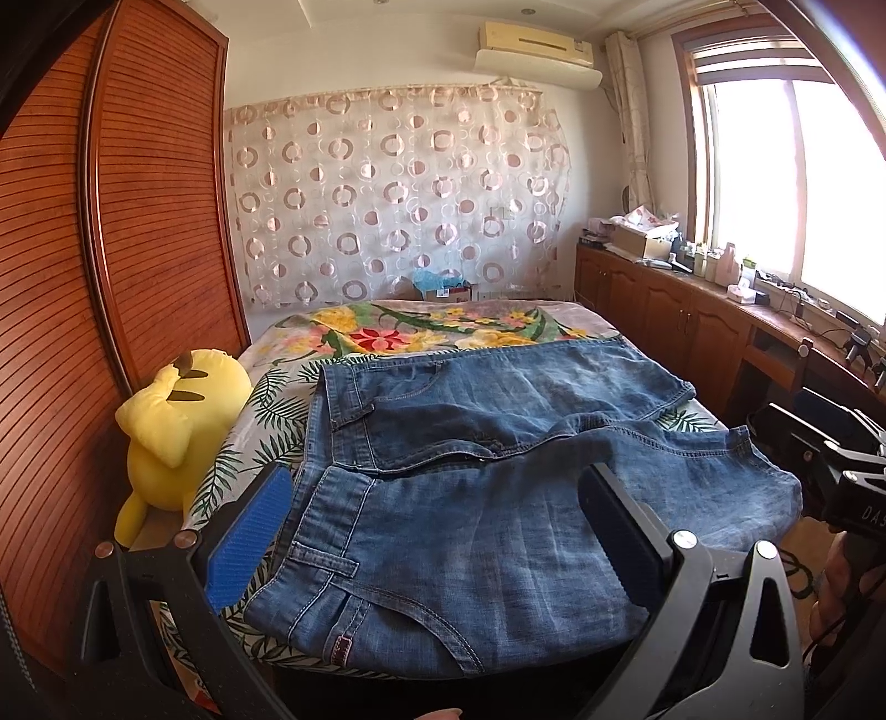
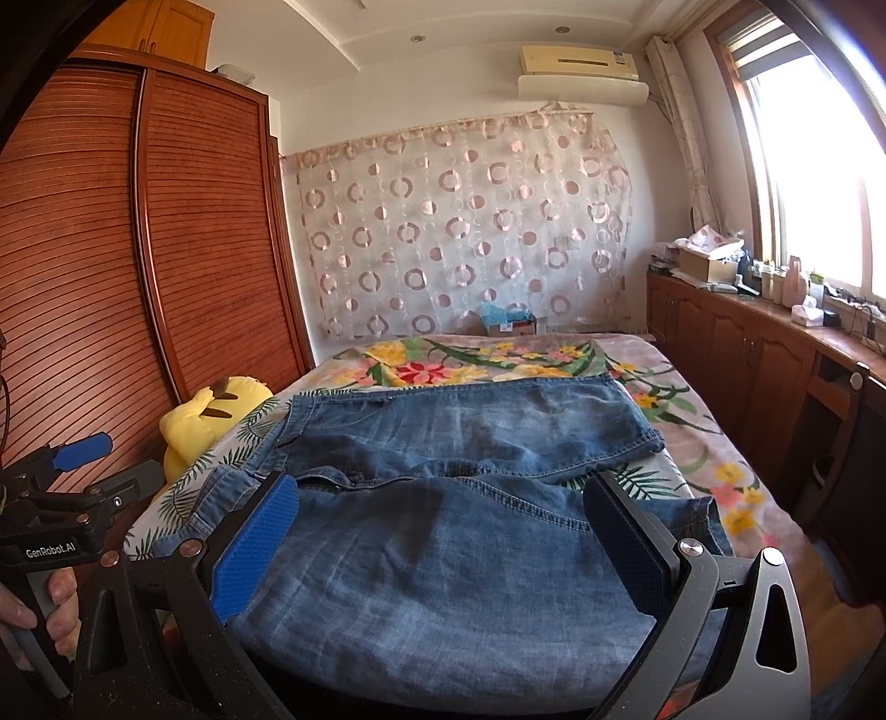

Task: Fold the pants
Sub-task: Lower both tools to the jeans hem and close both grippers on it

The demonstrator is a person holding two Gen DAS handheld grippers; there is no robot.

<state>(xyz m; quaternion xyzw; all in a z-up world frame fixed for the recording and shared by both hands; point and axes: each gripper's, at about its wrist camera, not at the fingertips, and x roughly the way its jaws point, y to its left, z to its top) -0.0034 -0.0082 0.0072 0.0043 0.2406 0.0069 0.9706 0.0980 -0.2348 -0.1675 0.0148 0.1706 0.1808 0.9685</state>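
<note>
The pants [image 1: 487, 498], one pair of blue jeans, lie spread flat on the bed [image 1: 421, 327], waistband to the left and the two legs running to the right. The near leg reaches the front edge of the bed; the far leg lies beyond it with its hem toward the window side.

There are two claws, one in each of the person's hands. The left claw [image 1: 437, 548] hangs over the waistband end of the near leg with its two blue pads spread wide, one on each side of the denim, pinching nothing. The right claw [image 2: 443, 554] is likewise spread wide, over the middle of the near leg, its pads apart and holding nothing.

One yellow plush toy [image 1: 177, 426] sits at the left side of the bed, just beside the waistband, against the wooden wardrobe [image 1: 111, 249]. Farther back, a ring-patterned curtain [image 1: 398, 194] covers the wall, with one air conditioner [image 1: 537, 50] above it. A wooden counter [image 1: 709, 288] with clutter runs under the window [image 1: 775, 177] on the right.
</note>
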